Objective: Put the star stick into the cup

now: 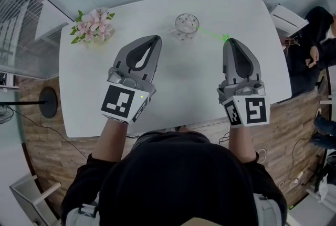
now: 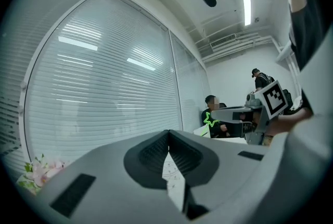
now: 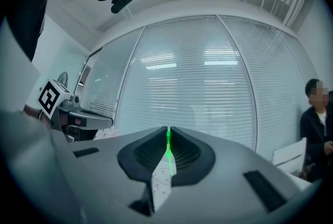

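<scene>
A clear glass cup point(image 1: 186, 24) stands upright at the far middle of the white table point(image 1: 189, 88). My right gripper point(image 1: 229, 40) is shut on the thin green star stick point(image 1: 214, 34), which reaches out from its tip toward the cup, just right of it. In the right gripper view the stick point(image 3: 168, 141) runs between the closed jaws. From the left gripper view its green star point(image 2: 210, 119) shows ahead of the right gripper point(image 2: 214, 113). My left gripper point(image 1: 156, 37) hovers left of the cup, shut and holding nothing point(image 2: 168, 132).
A bunch of pink flowers point(image 1: 93, 25) lies at the table's far left corner. A white chair point(image 1: 286, 19) and seated people are beyond the right edge. Window blinds point(image 3: 197, 93) stand behind the table. A black lamp base point(image 1: 47, 101) sits on the floor at left.
</scene>
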A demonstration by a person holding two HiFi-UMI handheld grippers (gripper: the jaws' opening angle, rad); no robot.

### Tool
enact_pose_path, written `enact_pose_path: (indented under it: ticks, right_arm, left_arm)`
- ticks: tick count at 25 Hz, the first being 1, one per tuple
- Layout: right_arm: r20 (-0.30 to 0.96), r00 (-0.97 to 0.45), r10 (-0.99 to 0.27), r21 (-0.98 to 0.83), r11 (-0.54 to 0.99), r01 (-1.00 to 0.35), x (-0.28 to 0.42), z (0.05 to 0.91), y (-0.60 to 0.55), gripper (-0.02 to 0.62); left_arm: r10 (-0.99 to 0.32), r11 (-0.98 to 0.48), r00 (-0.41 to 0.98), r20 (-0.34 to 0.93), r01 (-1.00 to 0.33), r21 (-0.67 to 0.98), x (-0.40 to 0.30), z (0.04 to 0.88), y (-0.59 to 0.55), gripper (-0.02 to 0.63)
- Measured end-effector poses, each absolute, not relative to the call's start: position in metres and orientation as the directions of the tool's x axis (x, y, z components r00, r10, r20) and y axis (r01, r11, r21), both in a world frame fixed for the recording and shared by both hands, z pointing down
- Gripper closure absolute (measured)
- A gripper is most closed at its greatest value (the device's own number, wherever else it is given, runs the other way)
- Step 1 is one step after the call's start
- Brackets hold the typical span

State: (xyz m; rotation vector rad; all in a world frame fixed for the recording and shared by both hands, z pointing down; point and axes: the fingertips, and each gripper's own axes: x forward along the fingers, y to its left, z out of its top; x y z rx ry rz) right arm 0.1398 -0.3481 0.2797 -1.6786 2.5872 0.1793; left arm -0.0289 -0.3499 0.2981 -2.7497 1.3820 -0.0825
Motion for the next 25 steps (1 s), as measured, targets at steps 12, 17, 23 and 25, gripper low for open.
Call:
enact_pose_path:
  ticks: [12, 17, 23, 25]
  right_arm:
    - [0.009, -0.475, -0.880, 0.067, 0.474, -0.878, 0.112, 0.335, -0.397, 0.574]
    - [0.037, -0.480, -0.877, 0.085, 0.481, -0.872, 0.108, 0.352, -0.407, 0.574]
    - [0.022, -0.485, -0.874, 0.100, 0.485, -0.869, 0.104, 0.352, -0.415, 0.574]
    - [0.016, -0.491, -0.871, 0.126, 0.489, -0.863, 0.100, 0.351, -0.416, 0.574]
  left_arm:
    - [-0.814, -0.580, 0.580, 0.028, -0.810, -0.091, -0.030, 0.305, -0.355, 0.592]
    - [-0.815, -0.579, 0.579, 0.031, -0.810, -0.090, -0.028, 0.307, -0.357, 0.592]
    - [-0.817, -0.576, 0.576, 0.032, -0.812, -0.094, -0.027, 0.307, -0.359, 0.592]
    - [-0.817, -0.576, 0.576, 0.033, -0.812, -0.093, -0.027, 0.307, -0.359, 0.592]
